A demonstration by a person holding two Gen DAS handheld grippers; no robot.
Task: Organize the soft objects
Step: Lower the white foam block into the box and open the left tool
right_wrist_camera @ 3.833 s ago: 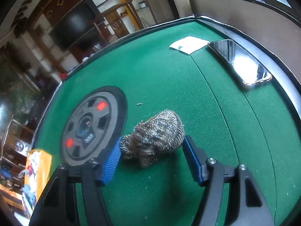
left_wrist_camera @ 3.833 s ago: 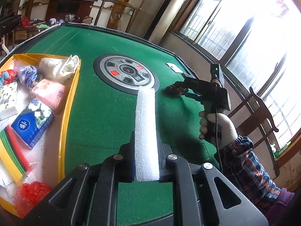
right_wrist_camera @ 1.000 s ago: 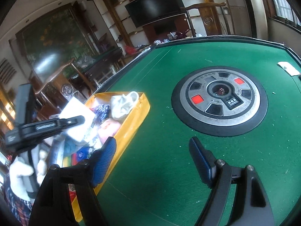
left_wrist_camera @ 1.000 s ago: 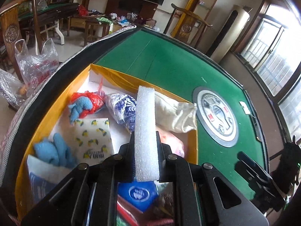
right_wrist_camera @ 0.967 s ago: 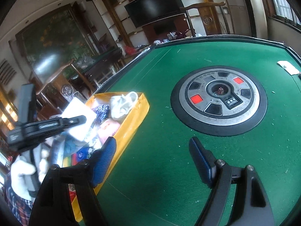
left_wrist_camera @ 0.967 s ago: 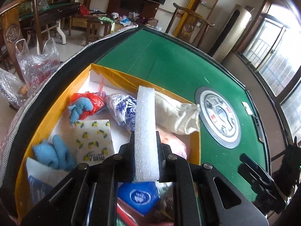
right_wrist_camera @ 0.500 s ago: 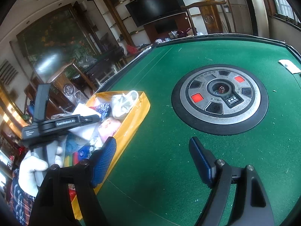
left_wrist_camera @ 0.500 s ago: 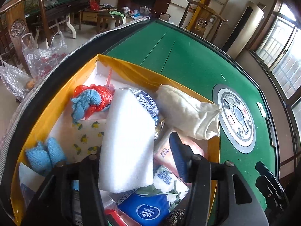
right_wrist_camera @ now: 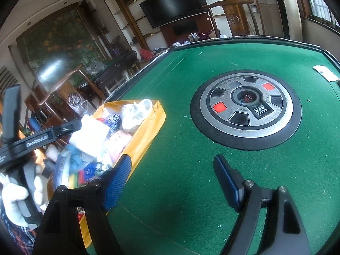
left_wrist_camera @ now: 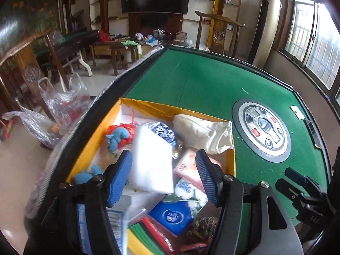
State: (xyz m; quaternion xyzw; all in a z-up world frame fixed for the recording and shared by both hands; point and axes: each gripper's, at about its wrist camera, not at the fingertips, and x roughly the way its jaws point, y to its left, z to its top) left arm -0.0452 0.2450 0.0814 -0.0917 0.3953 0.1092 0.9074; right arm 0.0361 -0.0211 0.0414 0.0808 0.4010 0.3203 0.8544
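**2 grippers open, foam block lying in the yellow box**

2 pairs of blue-padded tongs stood apart with nothing pressed between them. The left gripper (left_wrist_camera: 163, 176) hovered over the yellow box (left_wrist_camera: 161, 107); its jaws had just been opening, and the white foam block (left_wrist_camera: 152, 159) lay between them without touching either pad, resting on the pile inside the box. The right gripper (right_wrist_camera: 172, 180) hung empty over the green table (right_wrist_camera: 174, 148), just beside the box's near wall.

Around the foam block the box was crowded. Behind it sat a blue-and-white patterned bundle (left_wrist_camera: 162, 130), and to the right of that a cream cloth pouch (left_wrist_camera: 204, 132) leaned on the box's rim. Left of the block lay a blue knitted toy (left_wrist_camera: 116, 138) on red mesh. A pink tissue pack (left_wrist_camera: 189, 170) sat partly hidden behind the left gripper's right finger. Nearer the camera lay a blue tissue pack (left_wrist_camera: 170, 217) and a brown speckled soft toy (left_wrist_camera: 203, 226). A 2nd blue knitted piece (left_wrist_camera: 85, 175) sat by the box's left wall.

Right of the box, the round control panel (right_wrist_camera: 246, 108) was set in the table's middle.
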